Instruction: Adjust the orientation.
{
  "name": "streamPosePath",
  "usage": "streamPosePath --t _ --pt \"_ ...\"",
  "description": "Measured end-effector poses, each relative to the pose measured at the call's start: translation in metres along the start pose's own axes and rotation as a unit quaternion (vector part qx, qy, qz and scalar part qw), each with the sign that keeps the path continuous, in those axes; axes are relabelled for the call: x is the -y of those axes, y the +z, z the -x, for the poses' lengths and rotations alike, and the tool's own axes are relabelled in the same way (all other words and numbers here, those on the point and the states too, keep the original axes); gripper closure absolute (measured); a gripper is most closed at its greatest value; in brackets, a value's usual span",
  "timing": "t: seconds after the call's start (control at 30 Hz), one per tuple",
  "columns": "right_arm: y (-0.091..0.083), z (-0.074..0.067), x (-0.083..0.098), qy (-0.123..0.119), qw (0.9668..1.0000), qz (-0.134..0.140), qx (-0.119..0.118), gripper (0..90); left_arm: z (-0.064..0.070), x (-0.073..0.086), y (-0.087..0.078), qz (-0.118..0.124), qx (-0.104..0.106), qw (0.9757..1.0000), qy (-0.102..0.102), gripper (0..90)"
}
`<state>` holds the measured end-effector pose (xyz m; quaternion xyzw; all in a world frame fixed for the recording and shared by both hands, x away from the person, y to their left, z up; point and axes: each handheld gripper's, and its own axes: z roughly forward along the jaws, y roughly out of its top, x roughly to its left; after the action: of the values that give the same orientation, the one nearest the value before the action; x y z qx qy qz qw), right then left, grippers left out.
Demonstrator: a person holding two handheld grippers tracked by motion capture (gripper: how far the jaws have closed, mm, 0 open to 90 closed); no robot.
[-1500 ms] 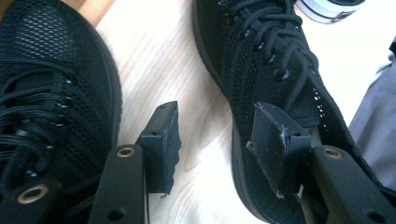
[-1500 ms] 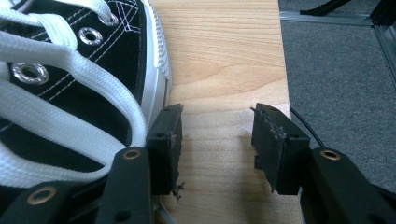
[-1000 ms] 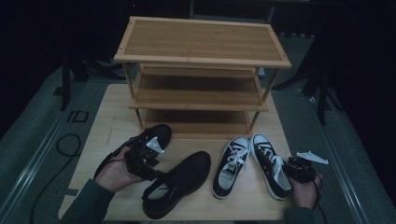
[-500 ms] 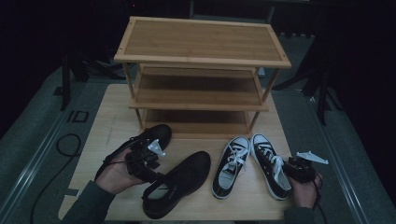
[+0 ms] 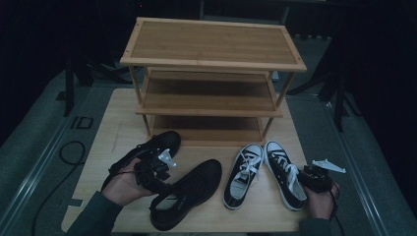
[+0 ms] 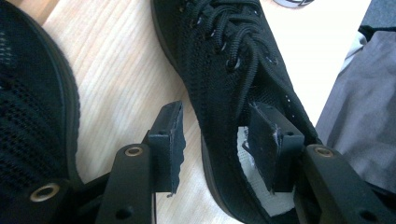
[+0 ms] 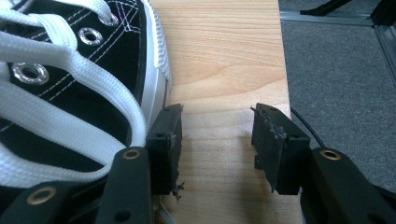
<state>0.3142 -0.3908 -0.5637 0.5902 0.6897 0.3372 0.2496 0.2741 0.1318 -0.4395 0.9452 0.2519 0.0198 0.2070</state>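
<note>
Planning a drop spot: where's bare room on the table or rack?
Free: all three shelves of the rack; the table strip left of the rack; the near-right corner by the right hand-held gripper. Crowded: the front, with black shoes, sneakers and the left hand-held gripper straddling a shoe collar.

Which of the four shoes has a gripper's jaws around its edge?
The all-black mesh shoe nearer the person: the left gripper straddles its collar, one jaw inside. The other black shoe and both white-laced sneakers lie free.
</note>
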Motion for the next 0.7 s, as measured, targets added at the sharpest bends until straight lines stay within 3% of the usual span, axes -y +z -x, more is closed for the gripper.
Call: streamPosePath --t 0.33,0.7 --pt "0.000 0.000 0.000 0.000 1.0000 0.000 0.000 52.4 0.000 -0.006 0.015 -0.011 0.006 0.9999 -0.003 57.8" --pt "0.000 0.000 0.000 0.000 1.0000 0.000 0.000 52.3 0.000 -0.018 0.032 -0.028 -0.008 0.9995 -0.012 64.4"
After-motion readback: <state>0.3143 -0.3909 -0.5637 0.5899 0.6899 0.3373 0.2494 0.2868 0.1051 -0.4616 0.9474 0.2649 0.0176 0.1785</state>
